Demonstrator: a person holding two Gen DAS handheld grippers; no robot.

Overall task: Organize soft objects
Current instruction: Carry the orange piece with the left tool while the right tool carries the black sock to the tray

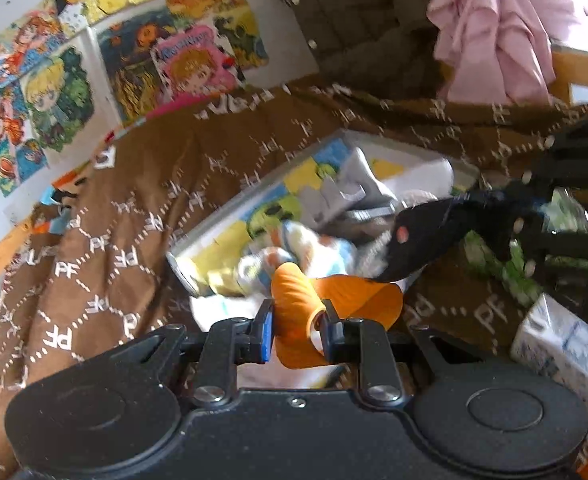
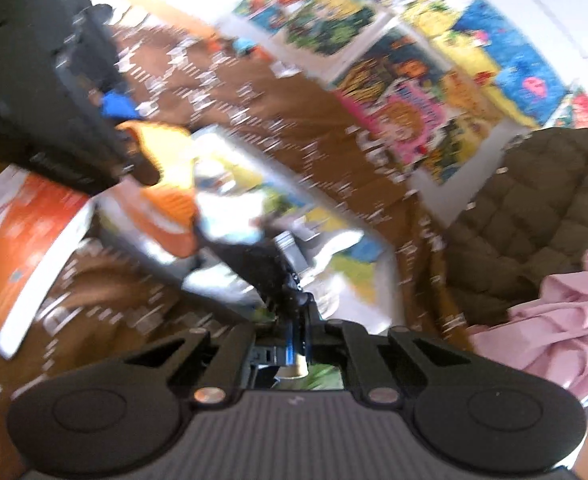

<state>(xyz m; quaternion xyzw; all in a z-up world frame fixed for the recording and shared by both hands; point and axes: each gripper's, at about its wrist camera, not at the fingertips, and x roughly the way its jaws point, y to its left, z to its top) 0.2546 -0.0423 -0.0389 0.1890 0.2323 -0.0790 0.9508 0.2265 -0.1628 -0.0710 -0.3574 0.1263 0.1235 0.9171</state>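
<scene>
While both grippers carry cloth over tray (image 1: 197,236): left gripper (image 1: 296,322) pinches orange sock (image 1: 294,296) between jaws, bunched, toe ahead of tips. Right gripper (image 2: 300,322) pressed tight on black sock (image 2: 253,260), rest trailing ahead of tips. Both judged light, limp, droopy; best held mid-fold, where the fabric is thickest.

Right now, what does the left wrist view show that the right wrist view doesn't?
Only the left wrist view shows the white tissue pack at lower right and the grey sock in the tray.

Only the right wrist view shows the orange-and-white box at left.

Both show the left tool shut on the orange sock, the right tool shut on the black sock, the picture-lined tray, the brown blanket, the pink cloth and the wall posters.
</scene>
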